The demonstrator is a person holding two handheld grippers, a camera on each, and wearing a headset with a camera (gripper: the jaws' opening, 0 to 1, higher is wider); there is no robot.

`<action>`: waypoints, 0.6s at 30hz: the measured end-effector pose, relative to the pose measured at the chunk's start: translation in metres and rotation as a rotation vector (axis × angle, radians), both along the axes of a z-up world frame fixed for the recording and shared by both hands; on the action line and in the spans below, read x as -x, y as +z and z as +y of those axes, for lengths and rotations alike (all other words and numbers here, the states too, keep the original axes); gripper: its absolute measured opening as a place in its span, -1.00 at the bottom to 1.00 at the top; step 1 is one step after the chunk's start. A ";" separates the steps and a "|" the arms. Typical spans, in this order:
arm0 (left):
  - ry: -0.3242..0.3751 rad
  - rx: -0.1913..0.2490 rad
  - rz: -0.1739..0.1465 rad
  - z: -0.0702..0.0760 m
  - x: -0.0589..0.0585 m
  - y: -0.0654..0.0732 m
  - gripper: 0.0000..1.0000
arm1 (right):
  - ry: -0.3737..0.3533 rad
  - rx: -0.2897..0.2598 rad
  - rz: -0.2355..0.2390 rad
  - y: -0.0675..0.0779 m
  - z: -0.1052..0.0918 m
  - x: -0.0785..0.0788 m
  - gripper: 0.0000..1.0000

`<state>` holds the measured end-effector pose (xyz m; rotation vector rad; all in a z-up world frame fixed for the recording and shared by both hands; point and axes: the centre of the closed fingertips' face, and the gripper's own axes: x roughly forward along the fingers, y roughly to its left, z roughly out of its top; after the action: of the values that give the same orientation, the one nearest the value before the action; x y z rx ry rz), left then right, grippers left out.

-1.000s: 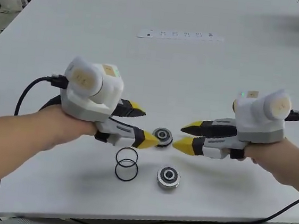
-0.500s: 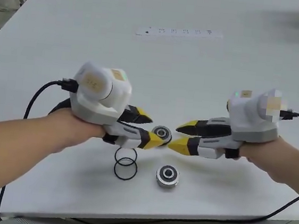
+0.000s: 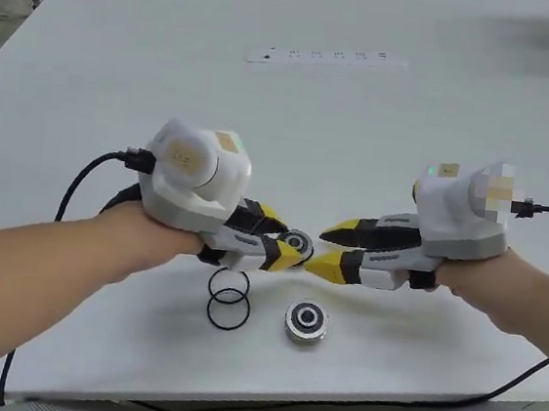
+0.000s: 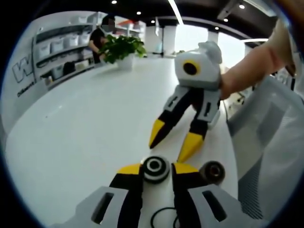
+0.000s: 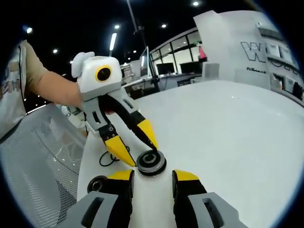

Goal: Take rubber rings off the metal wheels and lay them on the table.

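Left tongs (image 3: 286,236) grip round, shiny metal wheel (image 3: 297,242)

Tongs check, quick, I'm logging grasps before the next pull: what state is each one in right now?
Left tongs: shut on the metal wheel, held at their tips.
Right tongs: open, nothing between them.

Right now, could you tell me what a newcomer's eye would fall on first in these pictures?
First, the left gripper clamping a metal wheel in its yellow-tipped jaws, nose to nose with the right gripper, whose jaws are open, over the white table. Just nearer the person lie two black rubber rings, overlapping, with a second wheel beside them.
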<state>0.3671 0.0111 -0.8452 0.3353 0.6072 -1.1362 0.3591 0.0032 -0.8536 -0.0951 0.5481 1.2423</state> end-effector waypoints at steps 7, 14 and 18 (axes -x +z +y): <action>-0.003 -0.009 -0.021 -0.002 -0.002 -0.001 -0.60 | 0.000 0.000 0.002 -0.001 0.000 0.000 -0.40; -0.026 -0.030 -0.071 -0.004 0.001 -0.001 -0.69 | 0.004 -0.003 0.000 -0.001 0.002 -0.001 -0.40; -0.018 -0.022 -0.081 -0.003 0.000 -0.002 -0.72 | 0.011 0.001 -0.002 -0.002 0.004 -0.001 -0.41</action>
<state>0.3667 0.0077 -0.8475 0.4050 0.5466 -1.1286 0.3597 0.0074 -0.8557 -0.1000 0.5470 1.2529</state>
